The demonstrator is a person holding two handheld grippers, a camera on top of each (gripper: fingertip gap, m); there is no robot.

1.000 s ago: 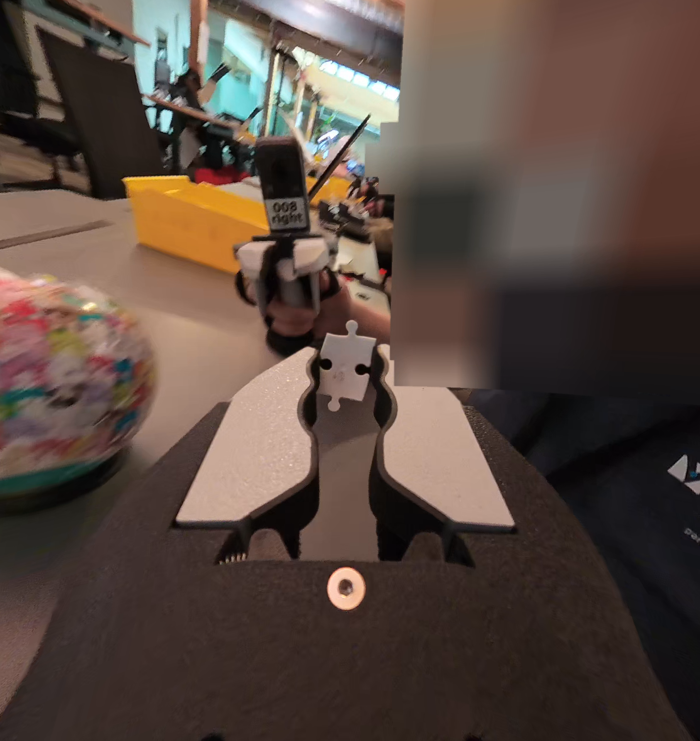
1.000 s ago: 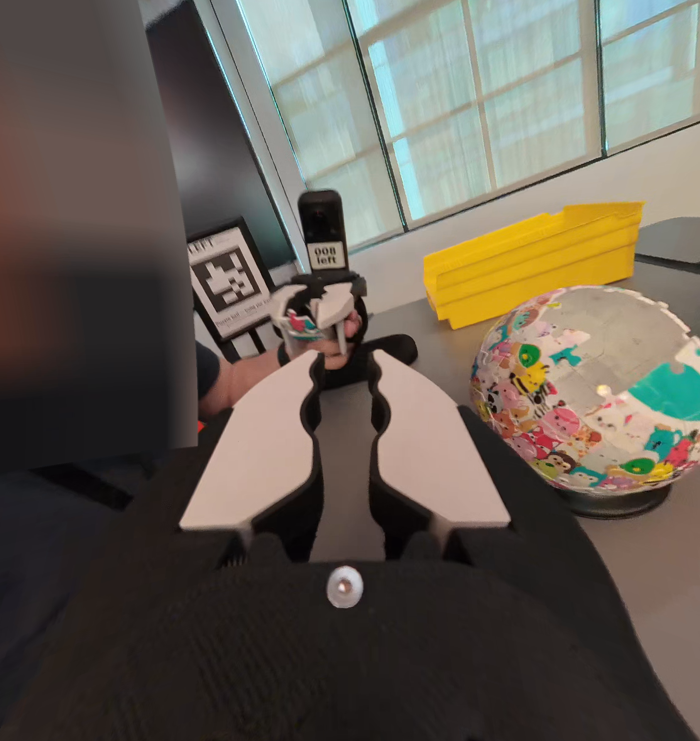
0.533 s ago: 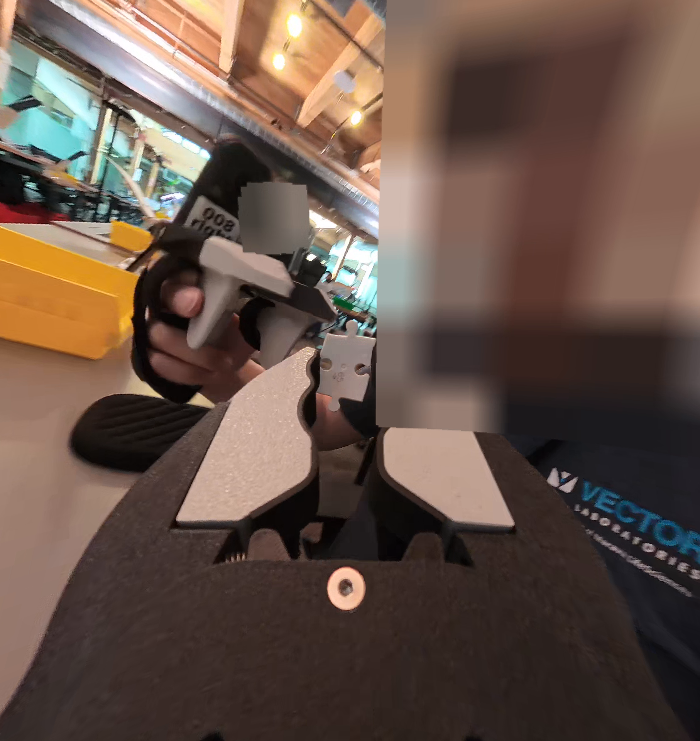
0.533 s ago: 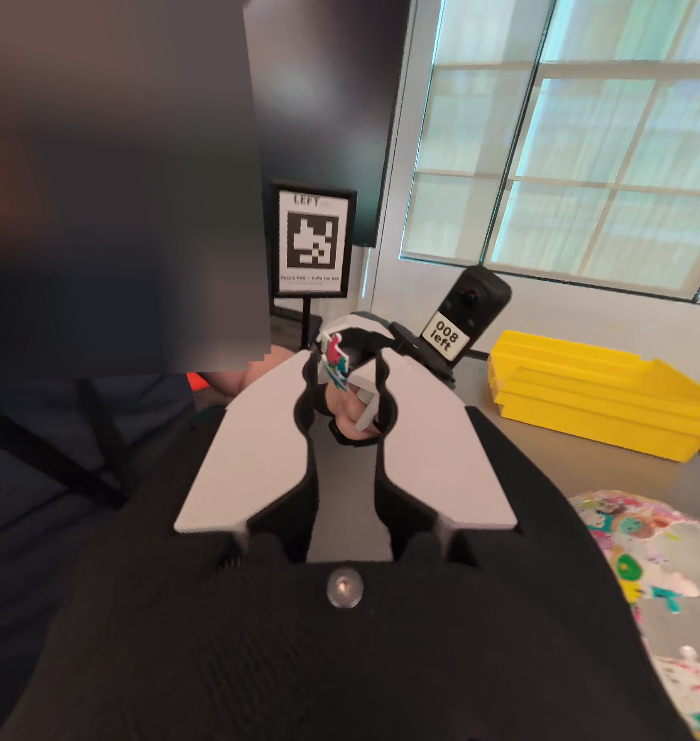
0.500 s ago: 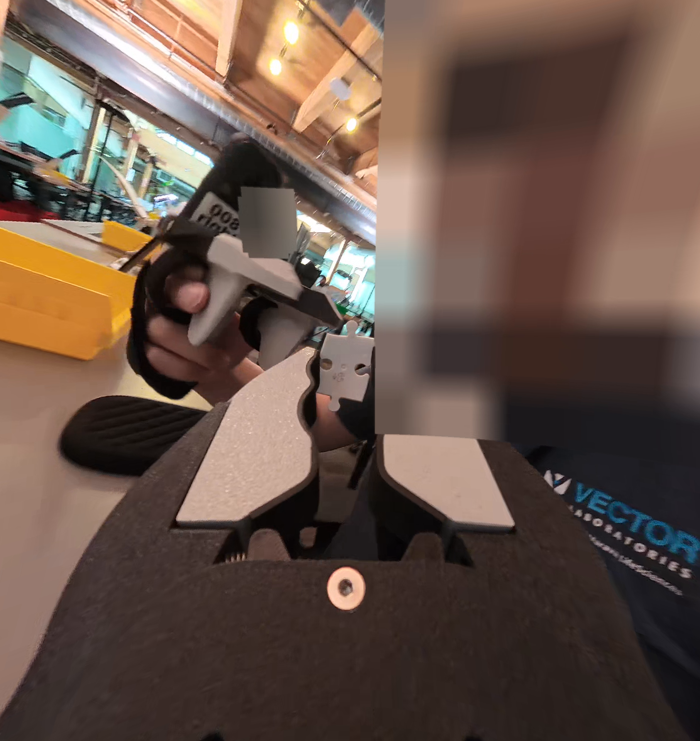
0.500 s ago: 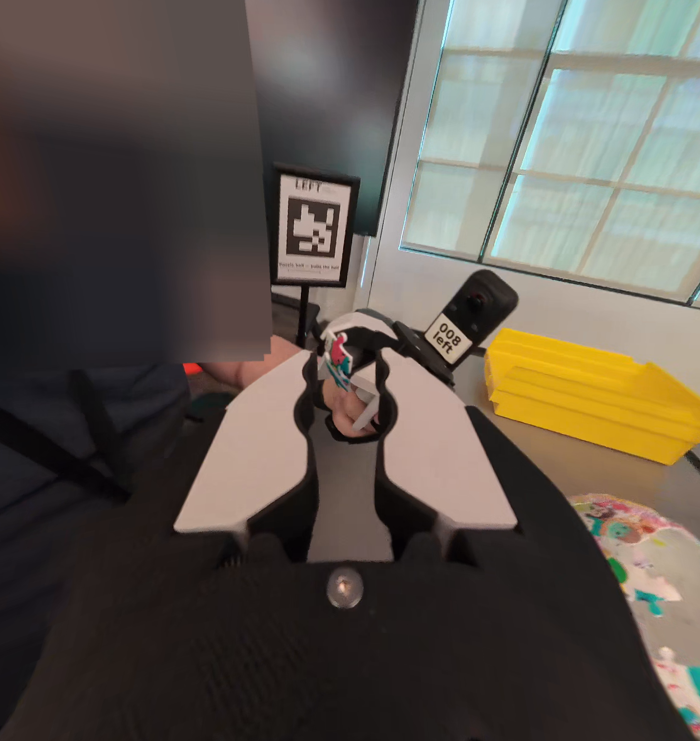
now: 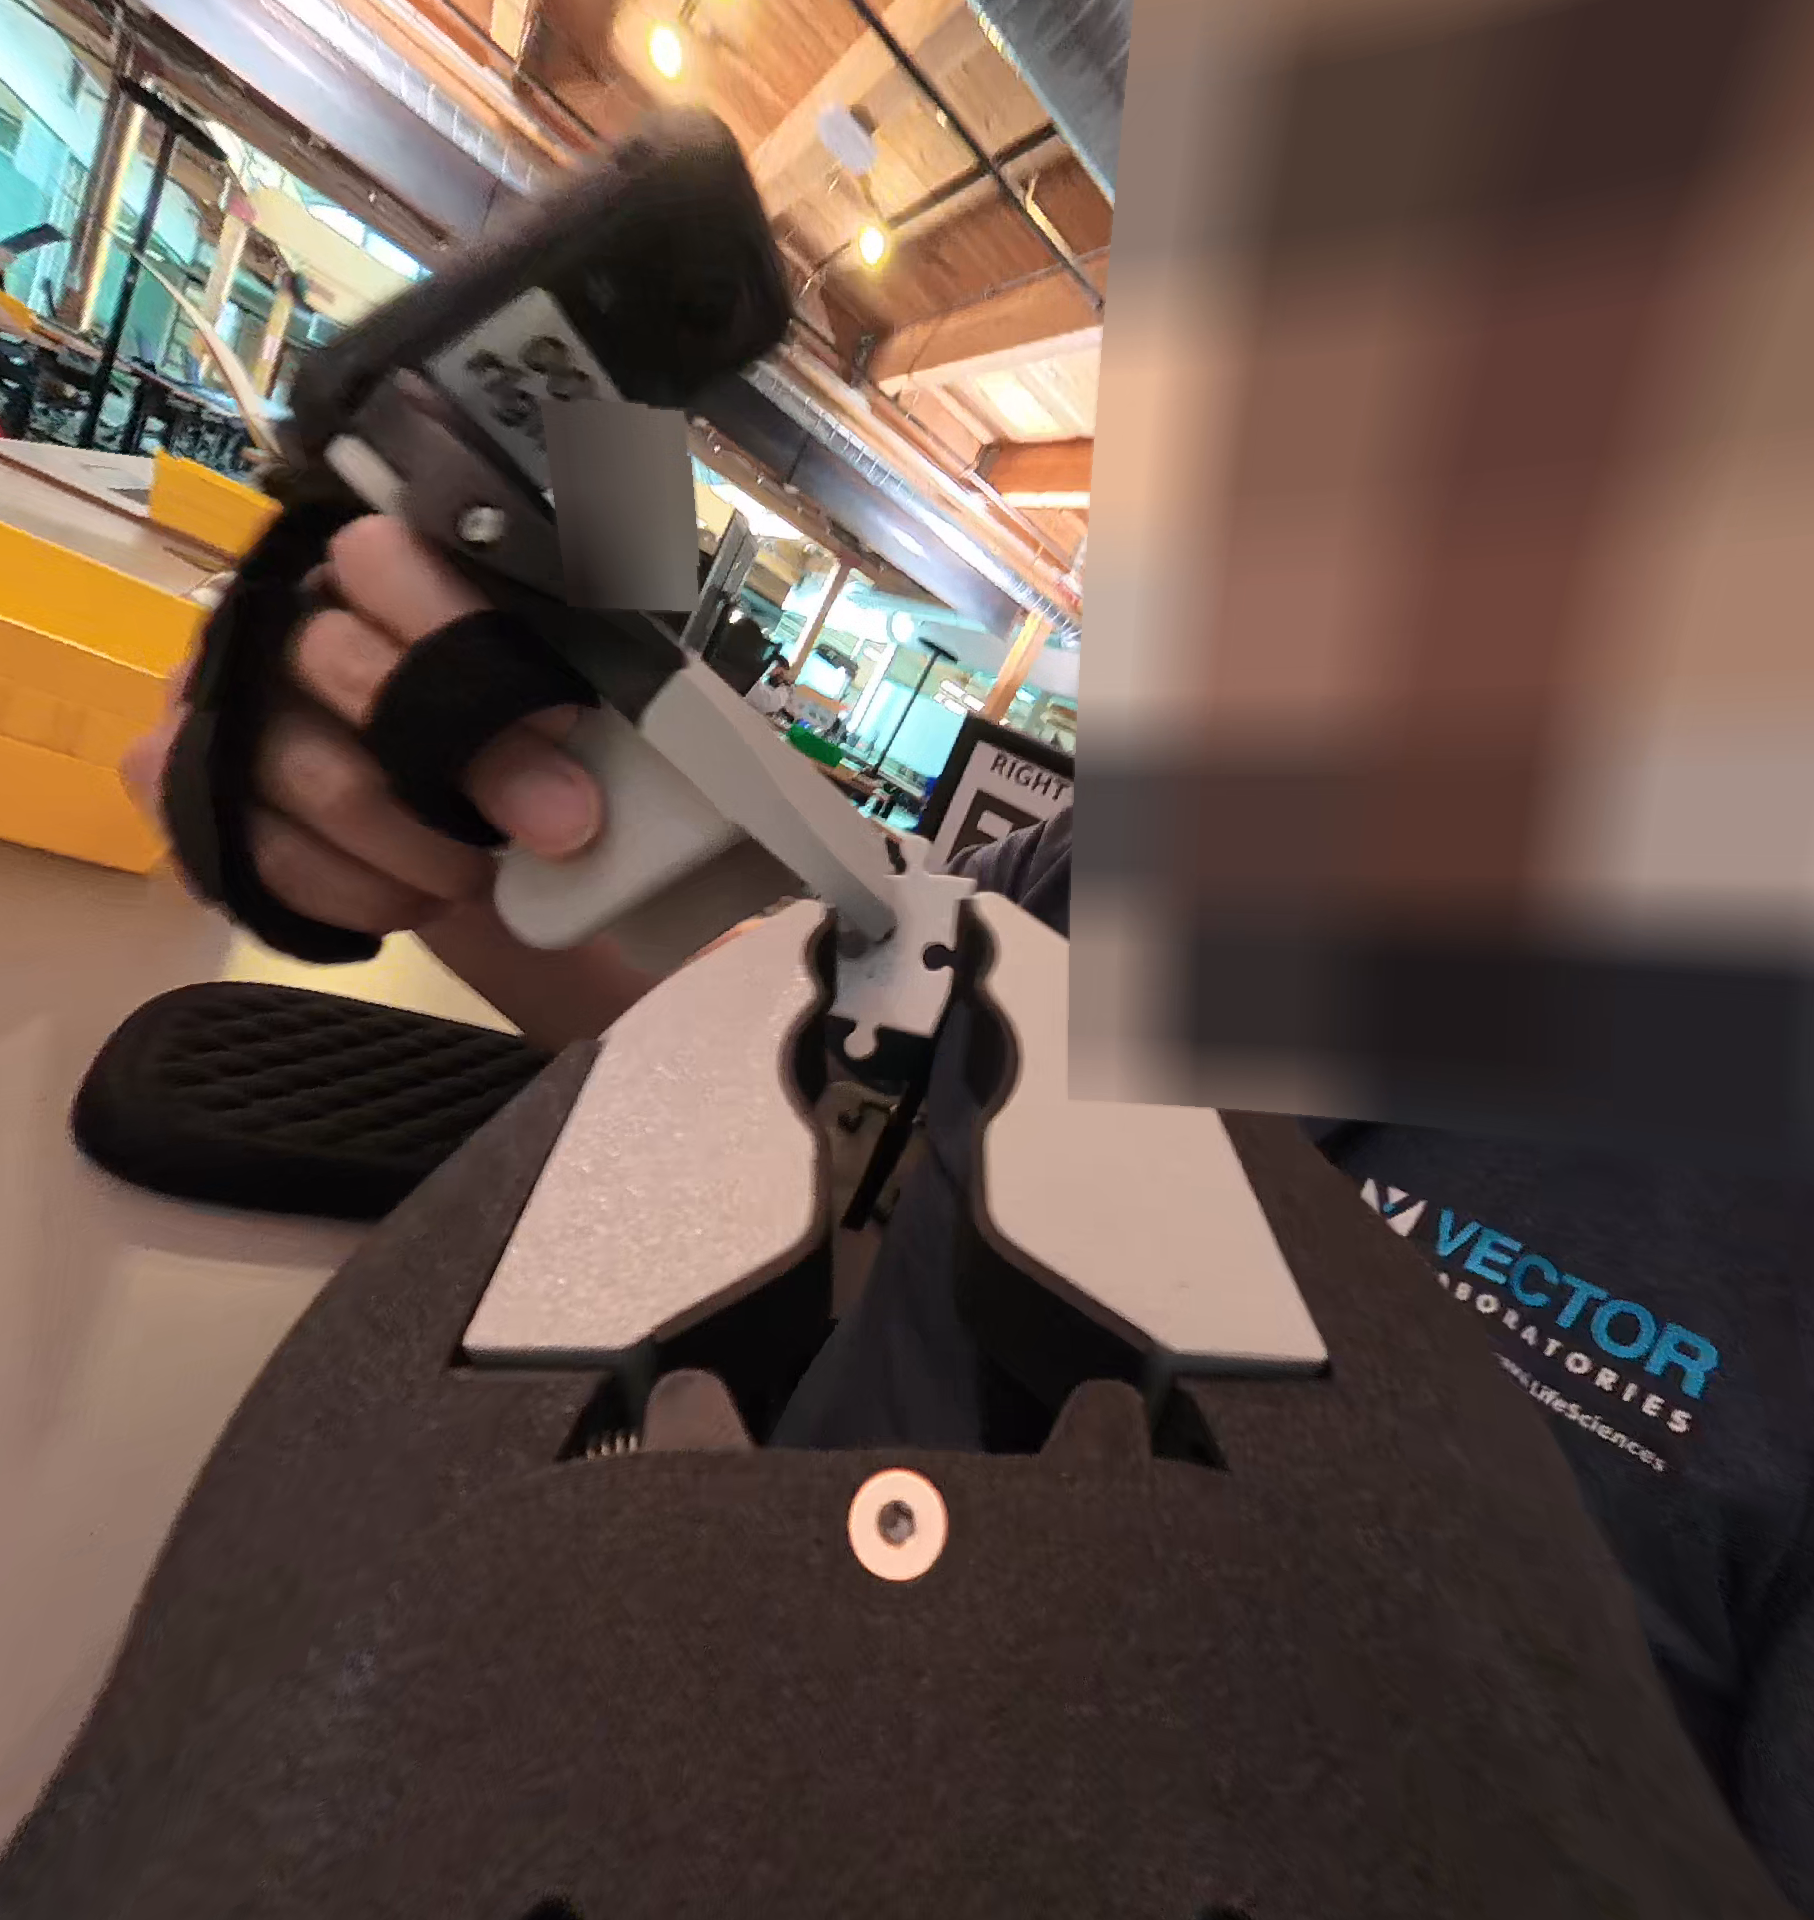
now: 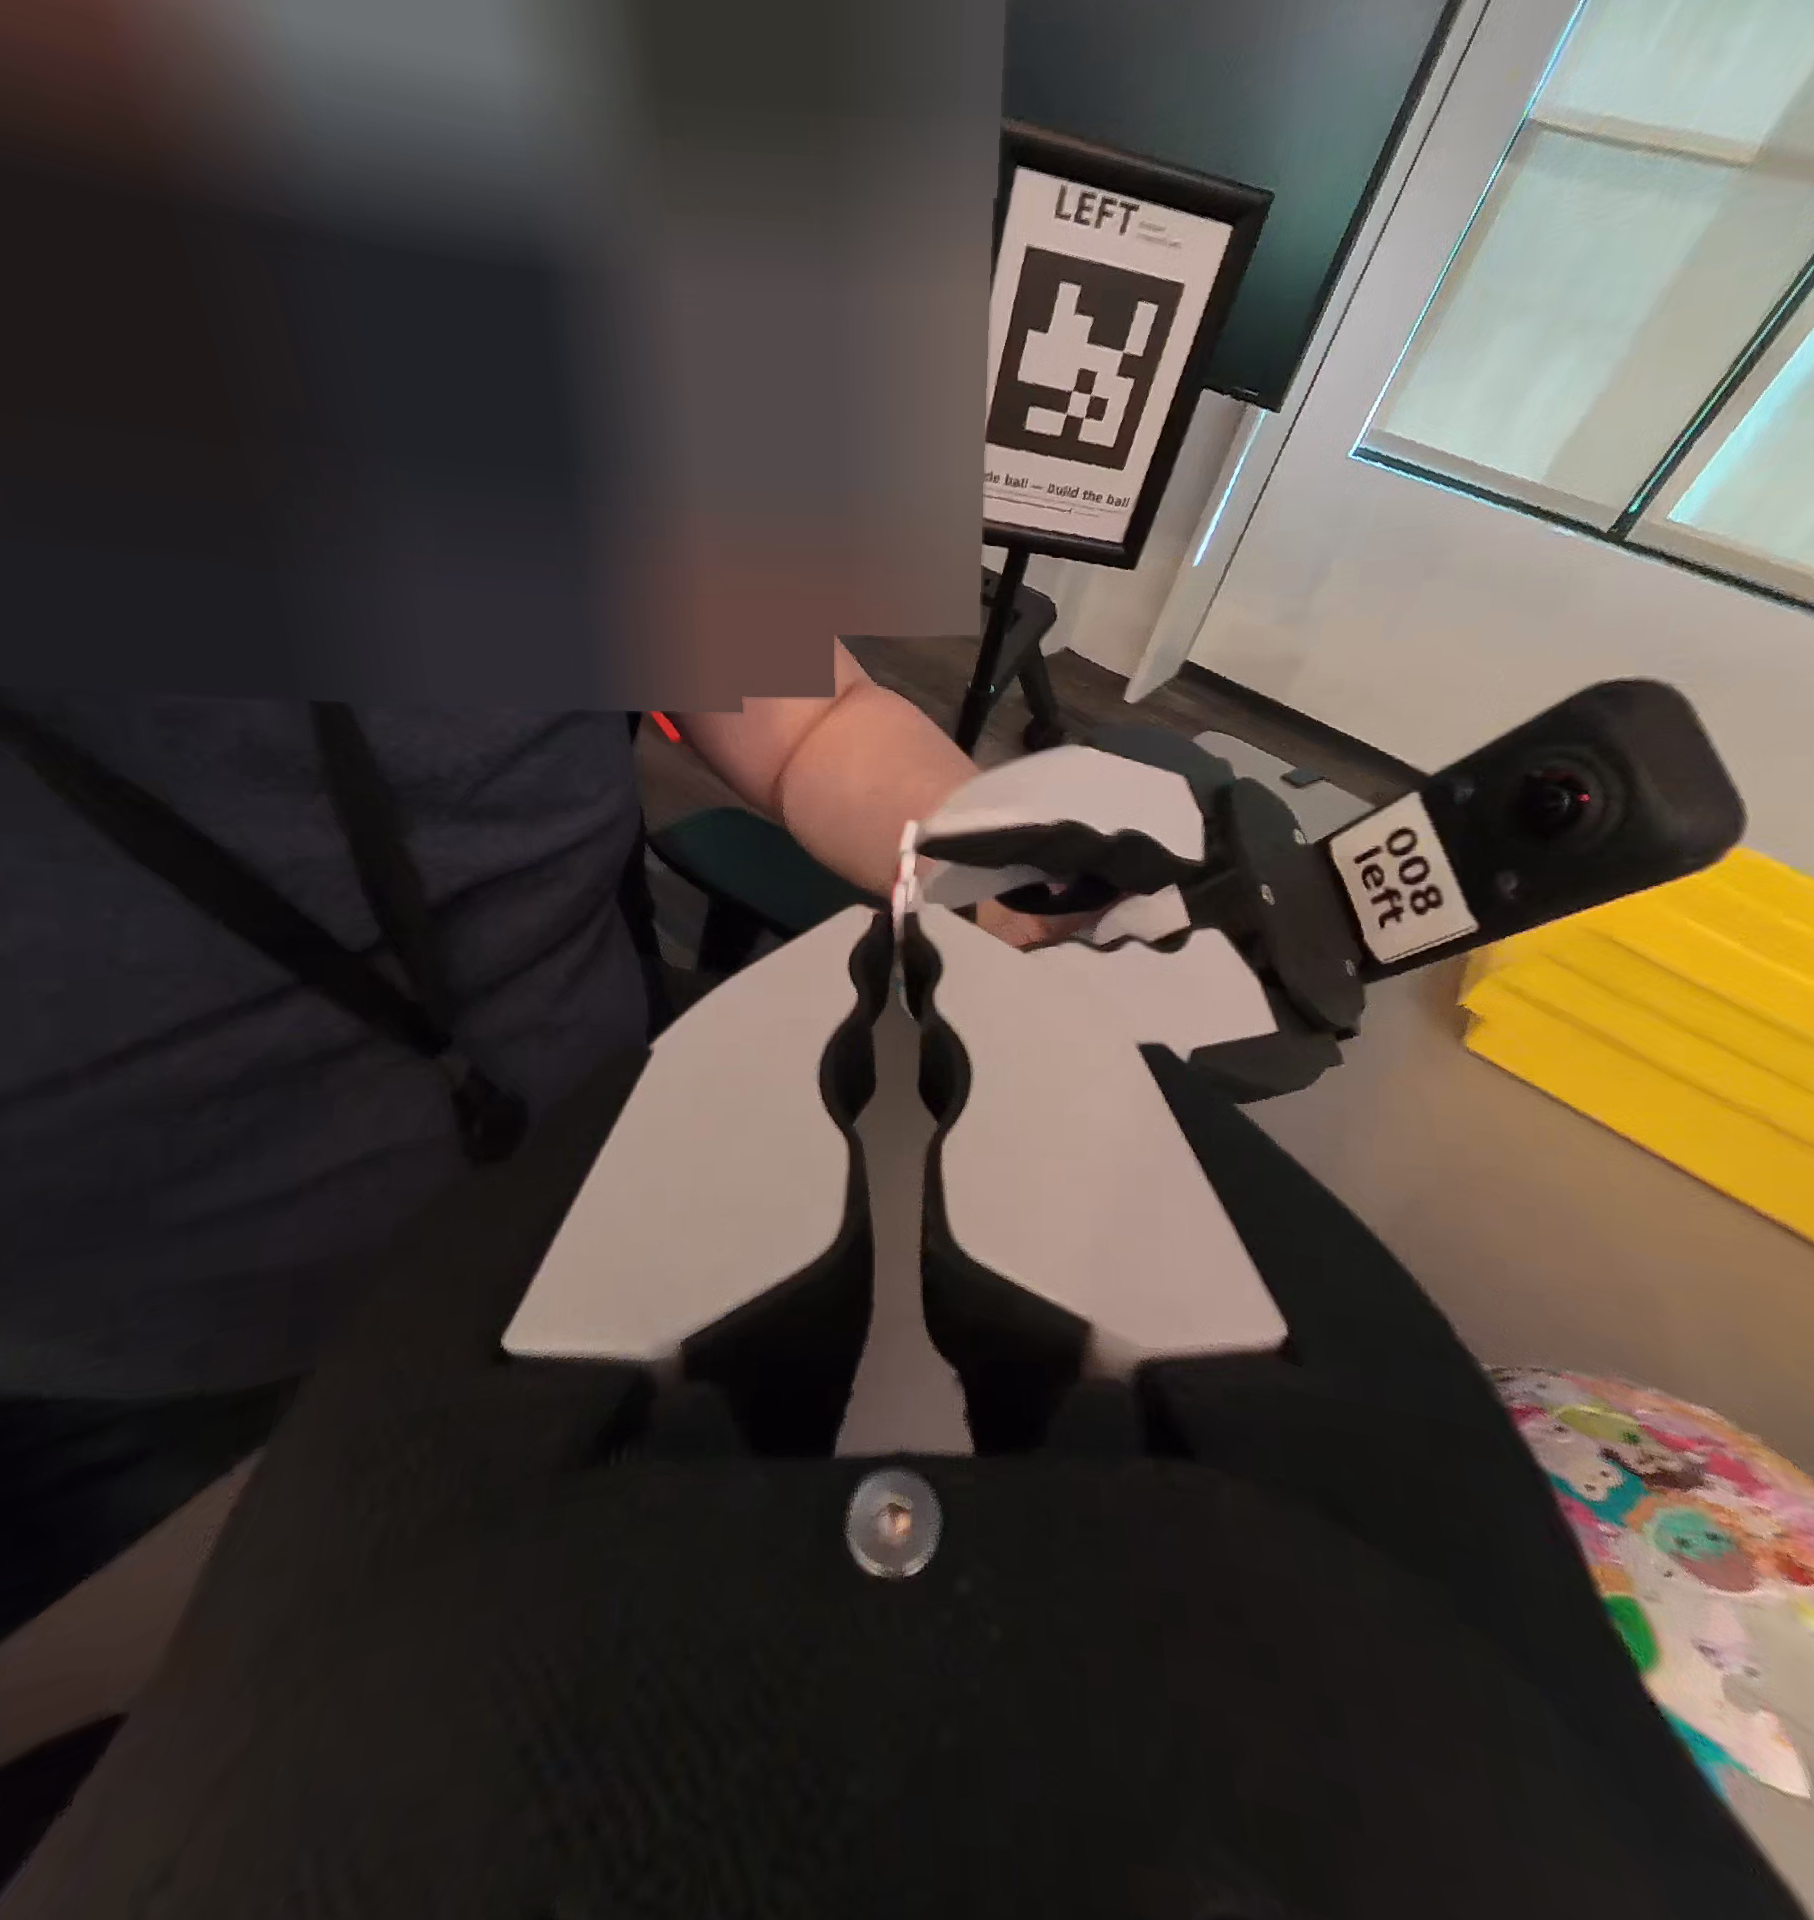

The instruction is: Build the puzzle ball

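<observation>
A white puzzle piece (image 7: 908,982) is held upright in the air between both grippers, blank side toward the left wrist camera. My left gripper (image 7: 898,935) is shut on it at the fingertips. My right gripper (image 8: 895,940) has its jaws nearly together on the same piece, which shows edge-on (image 8: 904,883) in that view. In the left wrist view the right gripper (image 7: 867,920) comes in from the upper left. In the right wrist view the left gripper (image 8: 924,862) comes in from the right. The colourful partly built puzzle ball (image 8: 1672,1558) sits at the lower right.
Yellow bins (image 8: 1661,1049) stand on the grey table, also seen at the left in the left wrist view (image 7: 41,675). A black padded rest (image 7: 290,1081) lies on the table. A framed marker sign (image 8: 1090,343) stands behind. The person's torso is close behind the grippers. Only a small space, under 4 cm, lies between the two pairs of fingers. The colourful partly built puzzle ball (image 8: 1672,1558) is about 20 centimeters from both grippers' fingertips.
Both grippers rose and came together in front of the person. The right gripper's jaws narrowed onto the piece held by the left gripper. The ball slid out of the left wrist view.
</observation>
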